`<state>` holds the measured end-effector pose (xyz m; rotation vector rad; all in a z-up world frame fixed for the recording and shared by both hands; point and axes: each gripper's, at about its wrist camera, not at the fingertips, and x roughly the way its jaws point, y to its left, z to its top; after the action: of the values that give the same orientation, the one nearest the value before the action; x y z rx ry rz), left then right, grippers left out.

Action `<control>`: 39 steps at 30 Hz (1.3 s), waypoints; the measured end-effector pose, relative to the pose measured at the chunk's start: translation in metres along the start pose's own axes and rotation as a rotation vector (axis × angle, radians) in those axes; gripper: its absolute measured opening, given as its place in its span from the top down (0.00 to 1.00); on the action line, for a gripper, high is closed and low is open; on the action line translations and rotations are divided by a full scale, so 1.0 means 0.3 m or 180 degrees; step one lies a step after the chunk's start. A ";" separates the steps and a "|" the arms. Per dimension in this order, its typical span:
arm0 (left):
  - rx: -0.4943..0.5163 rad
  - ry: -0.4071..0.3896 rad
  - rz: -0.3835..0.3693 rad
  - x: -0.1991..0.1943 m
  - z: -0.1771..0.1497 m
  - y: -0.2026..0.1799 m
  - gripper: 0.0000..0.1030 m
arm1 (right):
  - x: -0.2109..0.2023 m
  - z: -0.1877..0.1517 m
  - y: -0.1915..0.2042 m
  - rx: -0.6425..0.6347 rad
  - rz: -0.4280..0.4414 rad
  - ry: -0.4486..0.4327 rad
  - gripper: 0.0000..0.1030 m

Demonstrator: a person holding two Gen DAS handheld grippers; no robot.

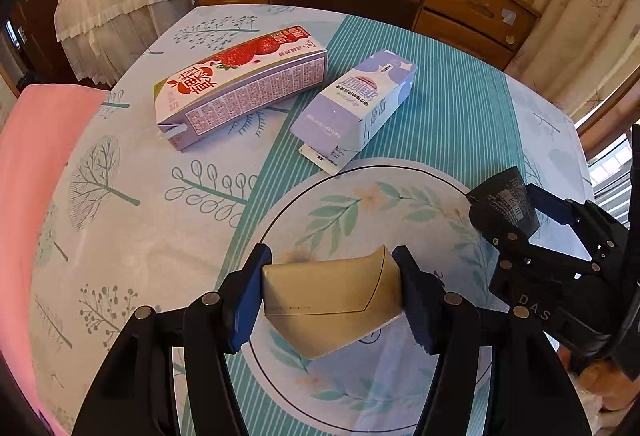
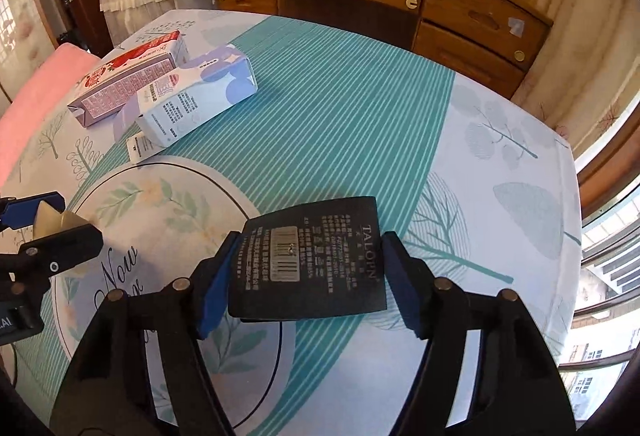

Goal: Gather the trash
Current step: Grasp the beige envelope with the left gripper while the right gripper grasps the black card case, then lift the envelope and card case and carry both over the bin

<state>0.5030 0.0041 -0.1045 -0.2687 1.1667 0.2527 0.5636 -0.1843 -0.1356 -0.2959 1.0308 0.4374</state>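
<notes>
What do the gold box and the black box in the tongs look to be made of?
Gold box: seemingly thin card with a satin metallic finish; it shows crisp folded edges and a soft sheen. Black box: probably matte printed card or stiff paper; its flat, dull face carries white text and a barcode label. Neither can be confirmed by look alone.

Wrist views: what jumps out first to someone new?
The two held pieces: the left tongs clamp a gold box low in the left view, and a black TALOPN box sits between the right tongs. Next, two cartons lying on the leaf-print cloth further back: a strawberry carton beside a lilac carton.
</notes>
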 end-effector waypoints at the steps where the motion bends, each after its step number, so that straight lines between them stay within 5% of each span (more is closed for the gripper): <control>1: 0.0005 -0.0009 0.0000 -0.010 -0.005 0.002 0.40 | -0.007 -0.006 -0.005 0.0025 0.0006 0.0014 0.36; 18: 0.0069 -0.0131 0.0019 -0.367 -0.200 0.126 0.40 | -0.346 -0.181 0.022 0.0637 0.0355 0.0118 0.36; 29: 0.0208 -0.0280 0.0055 -0.675 -0.427 0.286 0.40 | -0.609 -0.318 0.212 0.0689 0.0526 0.0127 0.36; 39: 0.0407 -0.0399 -0.0329 -0.890 -0.625 0.445 0.40 | -0.839 -0.507 0.474 0.0852 0.0475 0.0000 0.36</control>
<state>0.1967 0.0515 0.0636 -0.1971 1.0372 0.1022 0.2692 -0.1789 0.0056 0.0205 1.1017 0.4275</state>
